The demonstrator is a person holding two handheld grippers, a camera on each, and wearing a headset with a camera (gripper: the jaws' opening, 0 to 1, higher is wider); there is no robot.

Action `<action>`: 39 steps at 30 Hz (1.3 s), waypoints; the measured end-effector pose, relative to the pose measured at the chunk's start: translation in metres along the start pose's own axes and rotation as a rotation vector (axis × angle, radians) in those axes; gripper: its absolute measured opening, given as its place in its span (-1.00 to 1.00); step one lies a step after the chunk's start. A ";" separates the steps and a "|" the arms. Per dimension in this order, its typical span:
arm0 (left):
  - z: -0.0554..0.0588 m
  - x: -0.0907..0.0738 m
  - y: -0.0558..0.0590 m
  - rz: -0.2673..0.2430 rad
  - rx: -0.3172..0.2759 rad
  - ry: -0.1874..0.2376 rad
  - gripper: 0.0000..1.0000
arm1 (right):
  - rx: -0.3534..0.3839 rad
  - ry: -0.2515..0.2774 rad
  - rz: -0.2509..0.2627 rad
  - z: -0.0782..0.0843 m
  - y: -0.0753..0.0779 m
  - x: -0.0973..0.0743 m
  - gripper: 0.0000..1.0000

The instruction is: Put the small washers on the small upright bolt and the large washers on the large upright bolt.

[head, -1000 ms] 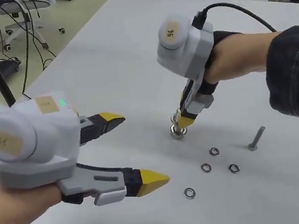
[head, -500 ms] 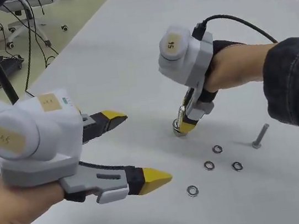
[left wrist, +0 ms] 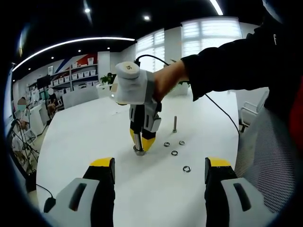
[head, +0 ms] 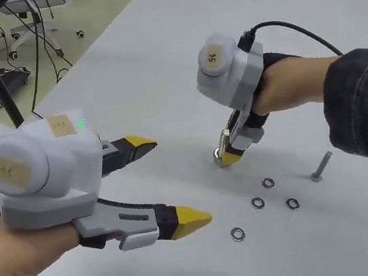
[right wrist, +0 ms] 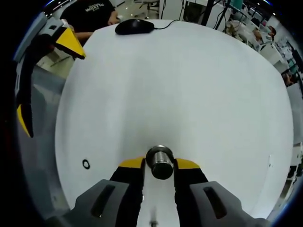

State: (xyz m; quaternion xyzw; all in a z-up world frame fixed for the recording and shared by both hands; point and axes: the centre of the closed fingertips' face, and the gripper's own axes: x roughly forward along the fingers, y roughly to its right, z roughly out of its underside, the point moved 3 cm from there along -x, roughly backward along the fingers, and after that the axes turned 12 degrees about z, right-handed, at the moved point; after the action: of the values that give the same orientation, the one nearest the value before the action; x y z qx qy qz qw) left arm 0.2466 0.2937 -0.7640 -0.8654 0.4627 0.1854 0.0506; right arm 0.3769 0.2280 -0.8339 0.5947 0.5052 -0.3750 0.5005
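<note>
1. The white table (head: pixel 159 59) is bare and smooth; an office chair (head: pixel 24 26) and cables (head: pixel 38 52) are on the floor behind it.
2. Our right gripper (head: pixel 228 158) points down, its jaws closed on the big bolt (right wrist: pixel 161 162); we should release it gently, so it stands straight.
3. Our left gripper (head: pixel 176 178) hovers wide apart and holds nothing.
4. Four small washers (head: pixel 258 202) lie loose near the small bolt (head: pixel 320 167).

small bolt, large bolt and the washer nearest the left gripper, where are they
small bolt (head: pixel 322 166): head view, middle of its shank.
large bolt (right wrist: pixel 161 162): right gripper view, its top end.
nearest washer (head: pixel 233 235): head view, left side of its ring.
</note>
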 end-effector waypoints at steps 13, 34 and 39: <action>0.000 -0.001 0.003 0.008 0.003 -0.001 0.54 | 0.015 0.011 0.016 0.005 0.002 -0.010 -0.47; 0.000 0.005 0.009 0.044 0.016 -0.018 0.54 | 0.050 0.007 0.054 0.034 -0.001 -0.031 -0.48; 0.001 0.006 0.010 0.051 0.019 -0.020 0.54 | 0.060 0.010 0.059 0.039 -0.005 -0.036 -0.48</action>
State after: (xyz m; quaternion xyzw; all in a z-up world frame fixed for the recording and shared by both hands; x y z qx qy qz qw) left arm 0.2411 0.2838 -0.7657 -0.8509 0.4859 0.1910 0.0586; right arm 0.3664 0.1818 -0.8093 0.6258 0.4788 -0.3720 0.4907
